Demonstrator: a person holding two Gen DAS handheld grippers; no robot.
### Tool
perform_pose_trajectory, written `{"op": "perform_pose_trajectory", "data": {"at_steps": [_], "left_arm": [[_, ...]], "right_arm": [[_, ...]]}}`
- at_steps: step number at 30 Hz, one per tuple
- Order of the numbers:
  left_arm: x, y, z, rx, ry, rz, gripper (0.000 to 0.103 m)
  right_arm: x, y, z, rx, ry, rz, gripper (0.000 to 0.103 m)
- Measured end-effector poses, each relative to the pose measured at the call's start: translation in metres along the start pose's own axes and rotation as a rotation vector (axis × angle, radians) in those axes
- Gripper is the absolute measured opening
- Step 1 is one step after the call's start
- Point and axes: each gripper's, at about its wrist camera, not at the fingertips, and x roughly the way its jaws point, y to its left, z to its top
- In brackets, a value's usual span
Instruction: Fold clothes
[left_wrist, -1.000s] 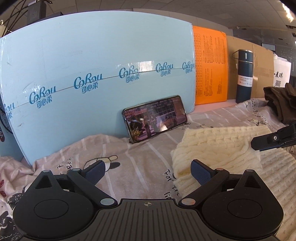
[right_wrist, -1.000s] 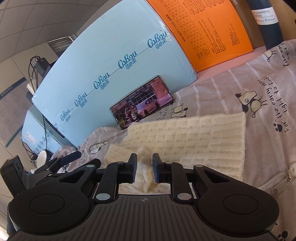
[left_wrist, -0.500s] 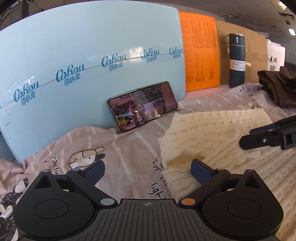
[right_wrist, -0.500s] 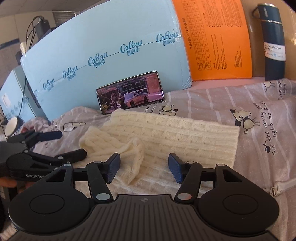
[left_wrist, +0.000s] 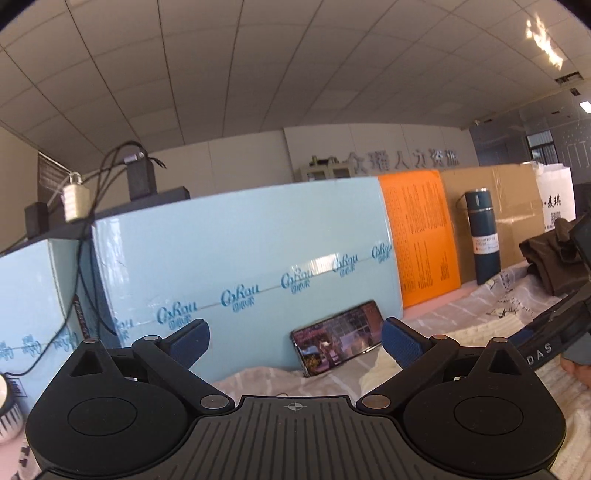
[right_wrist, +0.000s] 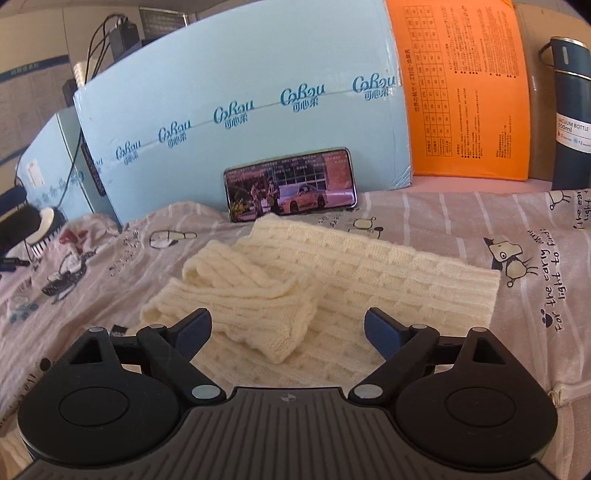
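The cream knit sweater (right_wrist: 332, 280) lies flat on the printed sheet (right_wrist: 535, 266) in the middle of the right wrist picture, its body running from the centre toward the right, with one sleeve (right_wrist: 236, 295) folded across it at the lower left. The right gripper (right_wrist: 288, 332) hovers over the near edge of the garment with its fingers (right_wrist: 382, 332) spread wide and nothing between them; the cuff end of the sleeve sits just ahead of the gap, nearer the left finger, and I can't quite tell whether that finger touches the knit.

The left gripper (left_wrist: 295, 341) is tilted upward, so its picture is mostly ceiling and the blue foam board (left_wrist: 240, 266). Its fingers (left_wrist: 190, 341) are likewise spread apart and empty. Only a sliver of the sweater (left_wrist: 491, 328) shows at the lower right of that frame, beyond the right finger and well clear of both.

A phone (right_wrist: 290, 186) leans against the board just behind the sweater, its screen lit. A dark blue bottle (right_wrist: 570, 122) stands at the far right, beside the orange sheet (right_wrist: 461, 88).
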Motion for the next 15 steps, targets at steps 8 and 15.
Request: {"op": "perform_pose_trajectory", "data": {"at_steps": [8,15], "left_arm": [[-0.078,-0.006,-0.011,0.077,0.019,-0.122,0.102],[-0.104,-0.031,-0.030,0.208,0.132,-0.388,0.102]], "right_arm": [[-0.092,0.026,-0.019,-0.169,-0.266,0.119,0.103],[-0.146,0.033,-0.061,-0.271,-0.211,0.148,0.103]]}}
